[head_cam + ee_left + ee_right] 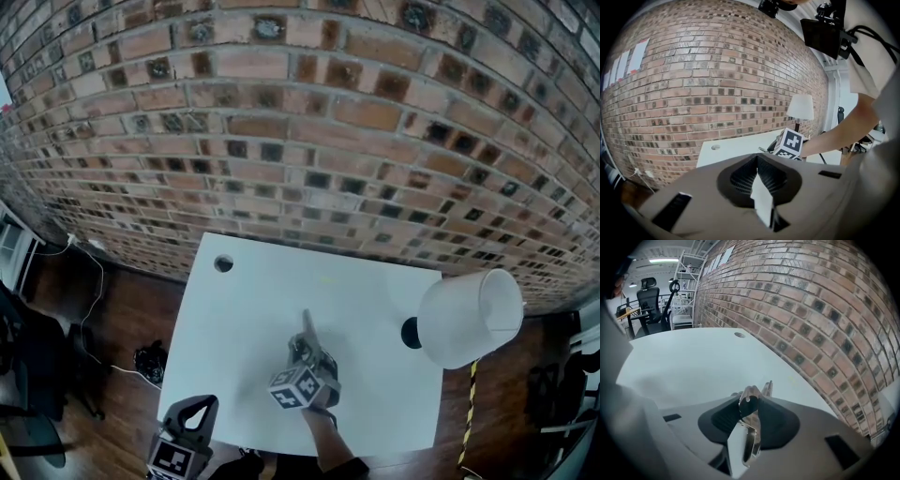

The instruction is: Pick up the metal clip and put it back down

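A slim metal clip juts forward out of my right gripper over the near middle of the white table. In the right gripper view the clip stands between the two jaws, its shiny arm running back along them and its tip pointing over the tabletop; the gripper is shut on it. My left gripper hangs off the table's near left corner. The left gripper view shows that gripper shut with nothing in it.
A white lampshade stands over a black base at the table's right edge. A cable hole sits in the far left corner. A brick wall runs behind the table. Cables lie on the wooden floor at left.
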Demonstrator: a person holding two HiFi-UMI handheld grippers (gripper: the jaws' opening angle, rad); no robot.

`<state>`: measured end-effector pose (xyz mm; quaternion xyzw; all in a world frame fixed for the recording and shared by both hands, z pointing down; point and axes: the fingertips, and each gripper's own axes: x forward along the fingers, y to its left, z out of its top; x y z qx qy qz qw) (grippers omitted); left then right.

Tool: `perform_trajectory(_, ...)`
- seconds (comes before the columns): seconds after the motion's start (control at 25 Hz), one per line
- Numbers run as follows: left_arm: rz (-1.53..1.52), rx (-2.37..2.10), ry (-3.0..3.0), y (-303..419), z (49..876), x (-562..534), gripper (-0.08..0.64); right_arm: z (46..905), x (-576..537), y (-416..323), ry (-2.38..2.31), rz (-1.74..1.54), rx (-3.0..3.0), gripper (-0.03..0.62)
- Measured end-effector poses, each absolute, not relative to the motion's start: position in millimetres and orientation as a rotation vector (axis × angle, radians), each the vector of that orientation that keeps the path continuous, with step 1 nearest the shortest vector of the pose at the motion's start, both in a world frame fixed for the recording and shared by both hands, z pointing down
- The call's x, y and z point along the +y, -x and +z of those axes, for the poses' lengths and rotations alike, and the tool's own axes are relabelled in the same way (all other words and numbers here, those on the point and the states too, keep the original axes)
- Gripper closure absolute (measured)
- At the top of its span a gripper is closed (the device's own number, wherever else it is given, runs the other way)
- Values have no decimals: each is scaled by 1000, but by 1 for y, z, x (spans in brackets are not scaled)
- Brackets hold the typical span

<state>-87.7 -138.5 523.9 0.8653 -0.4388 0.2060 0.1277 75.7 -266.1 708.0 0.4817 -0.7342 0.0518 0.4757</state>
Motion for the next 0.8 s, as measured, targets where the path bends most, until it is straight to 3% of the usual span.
perform_trajectory(0.32, 602, -1254, -2535, 79, 527, -139, 565, 685, -275, -87, -1285, 132, -1824, 603)
perform_trajectory(0.8, 582, -1237, -2592, 78, 516, -129, 566, 656, -259, -96, -1363, 208, -1897, 603)
